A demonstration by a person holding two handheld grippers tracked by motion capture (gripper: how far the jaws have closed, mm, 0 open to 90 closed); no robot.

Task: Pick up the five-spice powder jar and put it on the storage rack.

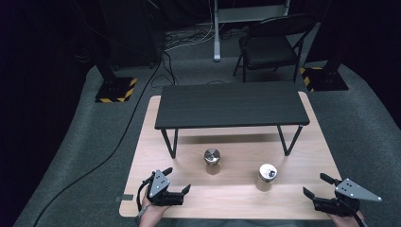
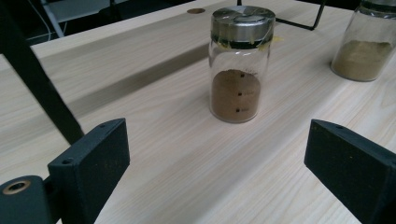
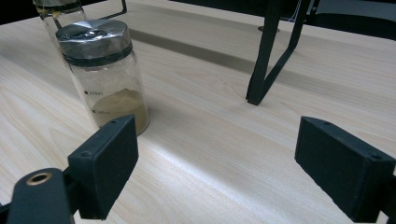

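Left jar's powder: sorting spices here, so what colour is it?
Reddish brown powder, clearest in the left gripper view.

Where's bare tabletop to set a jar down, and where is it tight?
Free: the front strip between the left tongs and the right tongs, and the black shelf's top. Tight: between the brown-powder jar and the pale-powder jar, and under the shelf between its legs.

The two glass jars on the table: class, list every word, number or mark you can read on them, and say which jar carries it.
Left jar, brown powder: three small dark marks in a column on the glass, too small to read.
Right jar, pale powder: two small dark printed marks, likely measure numbers, too blurred to read.
Metal lids: no text visible.
Nothing else legible.
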